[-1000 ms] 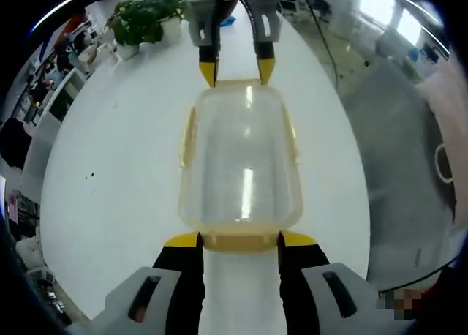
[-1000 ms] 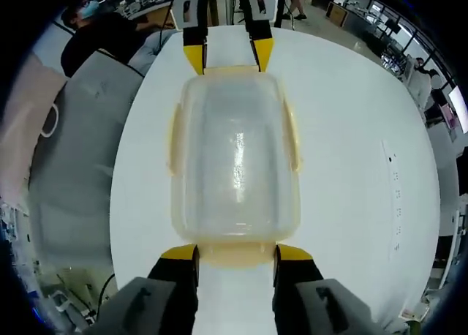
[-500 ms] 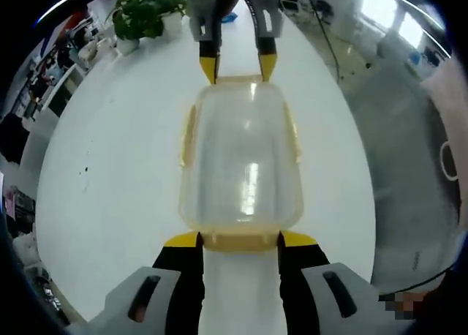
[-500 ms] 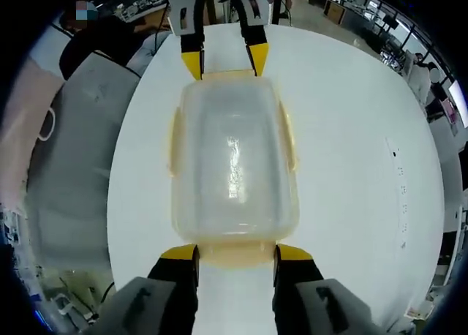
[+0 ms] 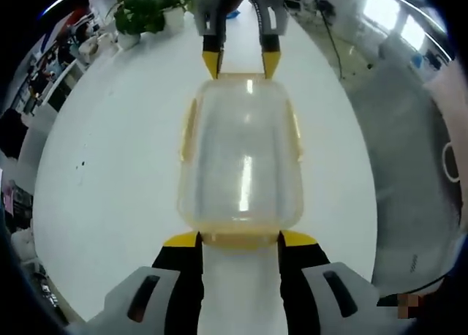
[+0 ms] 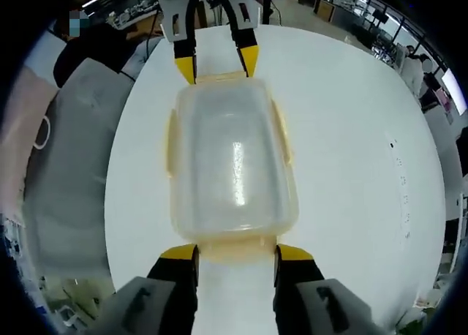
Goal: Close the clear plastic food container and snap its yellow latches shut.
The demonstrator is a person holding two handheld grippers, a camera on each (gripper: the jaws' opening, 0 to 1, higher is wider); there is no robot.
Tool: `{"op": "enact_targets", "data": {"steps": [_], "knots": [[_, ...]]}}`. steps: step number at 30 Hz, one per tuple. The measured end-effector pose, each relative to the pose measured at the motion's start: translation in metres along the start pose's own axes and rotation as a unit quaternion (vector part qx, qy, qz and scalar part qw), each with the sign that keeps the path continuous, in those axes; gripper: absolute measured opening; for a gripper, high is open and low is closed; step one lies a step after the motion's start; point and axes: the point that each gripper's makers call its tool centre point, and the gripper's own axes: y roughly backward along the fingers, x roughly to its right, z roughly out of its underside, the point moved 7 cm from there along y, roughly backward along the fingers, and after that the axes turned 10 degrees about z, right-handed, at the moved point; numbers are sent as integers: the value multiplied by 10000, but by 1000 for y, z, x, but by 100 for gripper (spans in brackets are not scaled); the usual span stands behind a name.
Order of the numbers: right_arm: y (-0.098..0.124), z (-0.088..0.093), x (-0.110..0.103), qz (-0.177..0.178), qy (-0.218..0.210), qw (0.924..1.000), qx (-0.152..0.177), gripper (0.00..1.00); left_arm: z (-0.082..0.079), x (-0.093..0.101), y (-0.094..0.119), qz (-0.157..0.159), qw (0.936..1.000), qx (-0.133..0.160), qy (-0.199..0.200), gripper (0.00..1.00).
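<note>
In the left gripper view, the clear container (image 5: 241, 156) lies lengthwise on the white worktop (image 5: 110, 167), lid on. Our left tongs (image 5: 239, 240) stand wide, one yellow tip at each corner of the near end latch (image 5: 239, 240), straddling it and gripping nothing. At the far end the right tongs (image 5: 240, 61) do likewise, tips at the corners of the container's far edge. The long-side latches (image 5: 188, 130) lie close along the walls; we cannot tell whether they have clicked home. A potted plant (image 5: 150, 9) stands well apart at the far edge.

In the right gripper view the same arrangement shows from the opposite end: our right tongs (image 6: 232, 253) are spread wide at either side of their near end latch (image 6: 232, 246), holding nothing, while the left tongs (image 6: 217, 63) sit at the far end, tips touching or just beside the rim. The container (image 6: 230, 163) lies between the two, about centred on the worktop (image 6: 351, 174). A person in grey (image 6: 77, 130) stands beside the worktop.

We judge the step in hand to be pressing the two end latches. To do it well, we should press both ends together, so the container is pinned between the tongs and cannot slide. The push should land on the lower lip of each flap, driving it inward against the wall. The smooth worktop offers little grip, so uneven force could skate the container sideways.
</note>
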Motion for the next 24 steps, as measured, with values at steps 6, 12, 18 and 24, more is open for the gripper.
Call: {"op": "enact_targets", "data": {"steps": [6,12,18,24], "knots": [[10,7,1,123,-47,9999,-16,38,8,1,1,-87,9999,-115,17,40],[18,9,5,275,-159,9995,53,37,0,0,13,-325,9994,143,4,41],[26,0,4,318,-186,9991,189,37,-2,2,19,-279,9994,174,-49,40],[29,-12,3,336,-124,9989,312,36,-1,0,30,-319,9994,150,-63,39]]}}
